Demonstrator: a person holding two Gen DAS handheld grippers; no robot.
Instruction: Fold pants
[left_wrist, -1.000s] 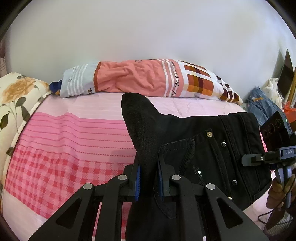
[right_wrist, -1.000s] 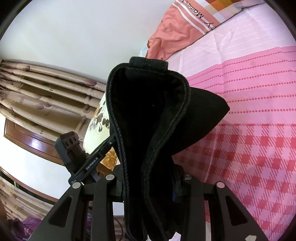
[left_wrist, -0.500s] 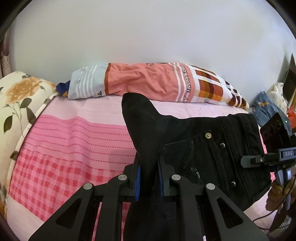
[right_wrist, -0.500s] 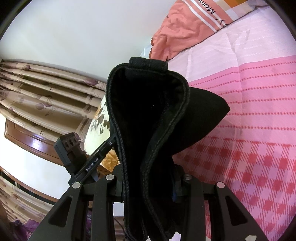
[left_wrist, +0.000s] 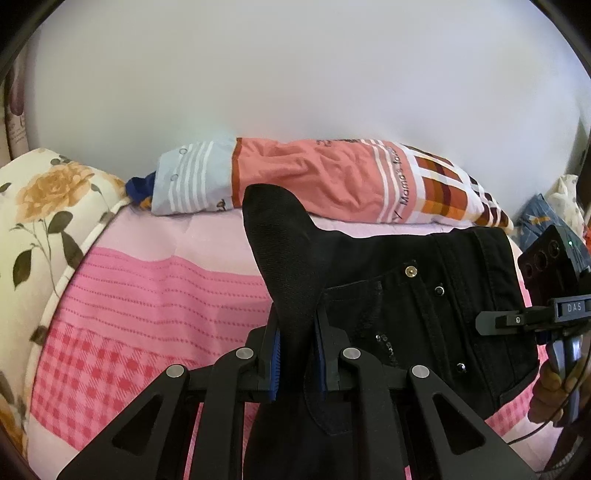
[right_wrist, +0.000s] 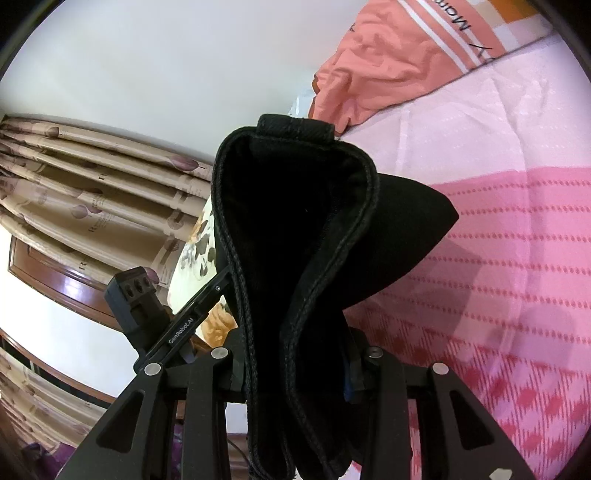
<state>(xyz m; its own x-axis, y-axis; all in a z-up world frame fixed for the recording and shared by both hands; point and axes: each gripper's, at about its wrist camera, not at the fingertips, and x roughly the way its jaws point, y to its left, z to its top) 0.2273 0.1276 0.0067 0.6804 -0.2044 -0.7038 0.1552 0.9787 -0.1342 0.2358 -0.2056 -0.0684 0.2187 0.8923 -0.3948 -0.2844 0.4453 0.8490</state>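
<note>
The black pants (left_wrist: 406, 295) hang stretched in the air above the pink bed, waistband and pocket studs showing at the right. My left gripper (left_wrist: 297, 343) is shut on a bunched edge of the pants, which sticks up between its blue pads. My right gripper (right_wrist: 295, 365) is shut on the thick waistband of the pants (right_wrist: 295, 240), which fills the middle of its view. The right gripper also shows in the left wrist view (left_wrist: 554, 314), at the pants' right end. The left gripper's body shows in the right wrist view (right_wrist: 159, 314).
The bed has a pink striped and checked sheet (left_wrist: 147, 295). An orange patterned pillow (left_wrist: 332, 181) lies along the white wall. A floral pillow (left_wrist: 37, 221) sits at the left. Beige curtains (right_wrist: 92, 184) hang by a window. Clothes (left_wrist: 539, 218) are piled at the far right.
Both grippers keep their hold on the pants. Both views have shifted a little, so the pillow and sheet sit lower and more to the right in frame.
</note>
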